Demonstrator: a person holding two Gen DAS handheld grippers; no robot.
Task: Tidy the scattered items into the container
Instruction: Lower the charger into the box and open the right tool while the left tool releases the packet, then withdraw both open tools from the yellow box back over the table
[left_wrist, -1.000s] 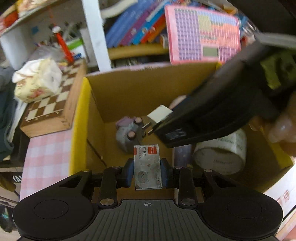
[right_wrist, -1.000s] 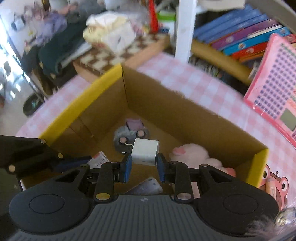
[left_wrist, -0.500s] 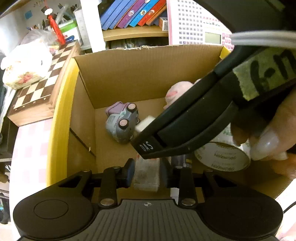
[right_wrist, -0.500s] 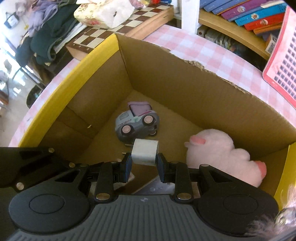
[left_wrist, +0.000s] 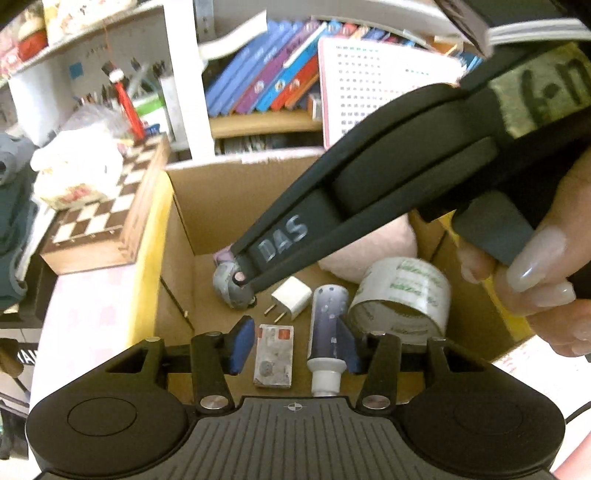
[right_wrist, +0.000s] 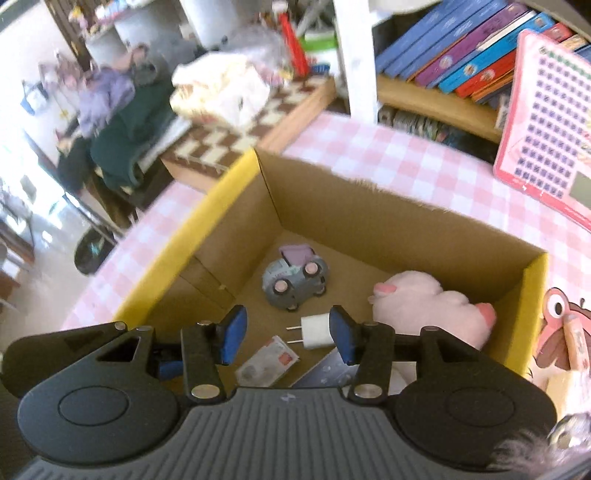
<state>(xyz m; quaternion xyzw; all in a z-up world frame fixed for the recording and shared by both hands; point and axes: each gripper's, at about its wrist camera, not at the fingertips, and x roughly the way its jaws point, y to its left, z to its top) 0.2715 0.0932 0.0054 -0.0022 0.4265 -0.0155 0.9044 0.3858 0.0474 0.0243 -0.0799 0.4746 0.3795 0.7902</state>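
Observation:
An open cardboard box with yellow edges holds a grey toy car, a pink plush, a tape roll and a purple tube. My left gripper hangs over it, jaws opening. A small card pack lies loose on the floor below the gap. My right gripper, jaws also opening, hovers above the box. The white plug lies free on the floor by the toy car and the plush. The card pack lies nearer.
A chessboard case carrying a tissue pack sits left of the box on the pink checked cloth. Behind stand a white post, a shelf of books and a pink learning tablet. A hand holds the right gripper's handle.
Both grippers have opened and risen. The card pack left the left jaws and the white plug left the right jaws; both now lie on the box floor.

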